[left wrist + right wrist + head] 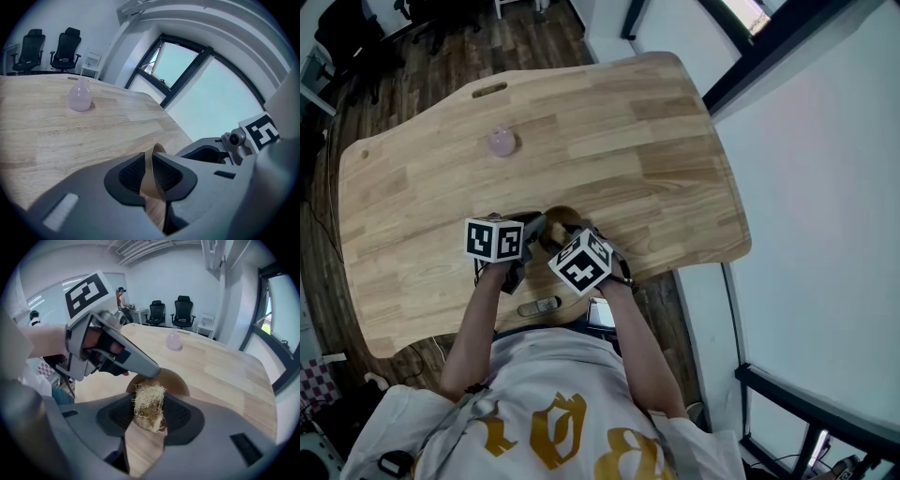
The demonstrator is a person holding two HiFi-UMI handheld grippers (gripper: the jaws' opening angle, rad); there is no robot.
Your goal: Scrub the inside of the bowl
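Observation:
A brown bowl (174, 379) sits on the wooden table near its front edge; its rim (563, 215) shows just beyond the two grippers in the head view. My left gripper (151, 176) is shut on the bowl's thin wall (151, 174), which stands edge-on between its pads. My right gripper (149, 409) is shut on a pale fibrous scrubber (148, 405), held at the bowl's near rim. The left gripper (110, 347) reaches in from the left in the right gripper view and meets the rim. The two grippers (499, 240) (580, 262) are close together.
A small pink vase (502, 142) stands farther back on the table (656, 159); it also shows as the vase (80, 95) in the left gripper view. A small flat object (539, 306) lies at the table's near edge. Office chairs (174, 311) stand beyond the table.

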